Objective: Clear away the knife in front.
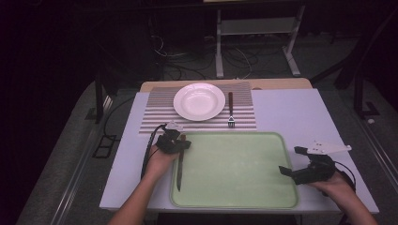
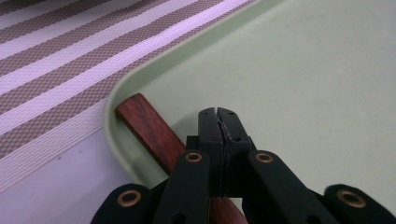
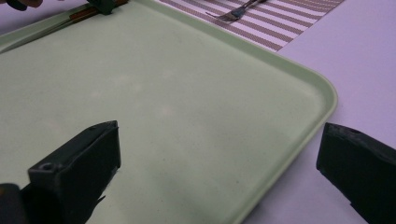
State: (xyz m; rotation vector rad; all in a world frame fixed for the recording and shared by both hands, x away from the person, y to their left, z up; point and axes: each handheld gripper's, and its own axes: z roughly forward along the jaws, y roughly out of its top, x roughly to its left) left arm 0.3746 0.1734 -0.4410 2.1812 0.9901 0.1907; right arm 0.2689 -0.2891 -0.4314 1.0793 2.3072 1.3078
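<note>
A knife [image 1: 179, 168] with a reddish wooden handle [image 2: 147, 126] lies along the left inside edge of the pale green tray [image 1: 234, 187]. My left gripper [image 1: 174, 143] is low over the handle end. Its jaws are shut tip to tip [image 2: 218, 116], and the handle runs beside and under them, not between the tips. My right gripper [image 1: 292, 160] hovers at the tray's right rim [image 3: 299, 121] and is wide open [image 3: 222, 135], one jaw over the tray and one over the table. Nothing is between its jaws.
A white plate [image 1: 199, 101] sits on a striped placemat [image 1: 159, 117] behind the tray. A wooden-handled fork [image 1: 230, 110] lies right of the plate, tines toward the tray. The white table [image 1: 291, 112] extends to the right of the mat.
</note>
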